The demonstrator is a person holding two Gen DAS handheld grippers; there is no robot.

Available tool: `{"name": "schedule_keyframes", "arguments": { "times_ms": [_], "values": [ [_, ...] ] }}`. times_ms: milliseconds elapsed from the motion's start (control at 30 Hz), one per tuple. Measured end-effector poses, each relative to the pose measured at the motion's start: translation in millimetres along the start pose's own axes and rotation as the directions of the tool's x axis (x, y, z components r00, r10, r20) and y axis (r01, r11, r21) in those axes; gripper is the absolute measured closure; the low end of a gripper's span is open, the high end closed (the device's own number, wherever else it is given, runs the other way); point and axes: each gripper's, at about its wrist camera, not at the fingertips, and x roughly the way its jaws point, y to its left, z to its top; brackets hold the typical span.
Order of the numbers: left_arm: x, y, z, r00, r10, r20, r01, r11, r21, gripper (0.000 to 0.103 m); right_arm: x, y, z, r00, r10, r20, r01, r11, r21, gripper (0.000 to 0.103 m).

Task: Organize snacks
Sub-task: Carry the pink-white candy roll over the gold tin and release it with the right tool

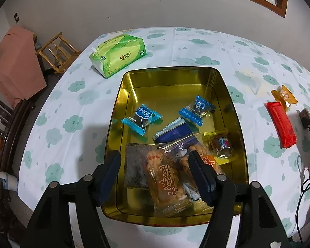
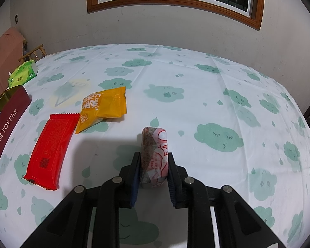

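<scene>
A gold tin (image 1: 132,76) sits mid-table and holds several wrapped snacks: two blue packets (image 1: 141,118), a navy one (image 1: 172,132), a yellow candy (image 1: 222,144) and clear cracker packs (image 1: 165,175). My left gripper (image 1: 155,157) is open just above the cracker packs at the tin's near end. My right gripper (image 2: 154,157) is shut on a pink and grey wrapped snack (image 2: 155,153), held on edge just above the tablecloth. A red bar (image 2: 50,148) and an orange packet (image 2: 104,107) lie to its left. The tin's dark red side (image 2: 4,132) shows at far left.
A green tissue pack (image 1: 117,54) lies beyond the tin, also in the right wrist view (image 2: 22,74). The red bar (image 1: 281,124) and orange packet (image 1: 284,97) lie right of the tin. Wooden chairs (image 1: 55,51) stand past the table's left edge. Cables (image 1: 305,177) hang at the right.
</scene>
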Motion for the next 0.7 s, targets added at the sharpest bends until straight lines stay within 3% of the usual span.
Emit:
{"name": "schedule_keyframes", "arguments": {
  "times_ms": [133, 400, 700],
  "values": [
    [-8, -4, -5, 0.999, 0.034, 0.031, -0.034, 0.999, -0.006, 0.032, -1, 2, 0, 1.0, -0.014, -0.002, 0.014, 1.0, 0.017, 0.08],
    [-21, -9, -14, 0.997, 0.017, 0.075, -0.015, 1.0, -0.017, 0.03, -19, 12, 7, 0.999, -0.049, 0.006, 0.049, 0.999, 0.018, 0.08],
    [-29, -3, -19, 0.994, -0.024, 0.11, 0.029, 0.999, -0.043, 0.03, -54, 40, 13, 0.999, 0.014, 0.039, -0.015, 1.0, 0.015, 0.08]
  ]
}}
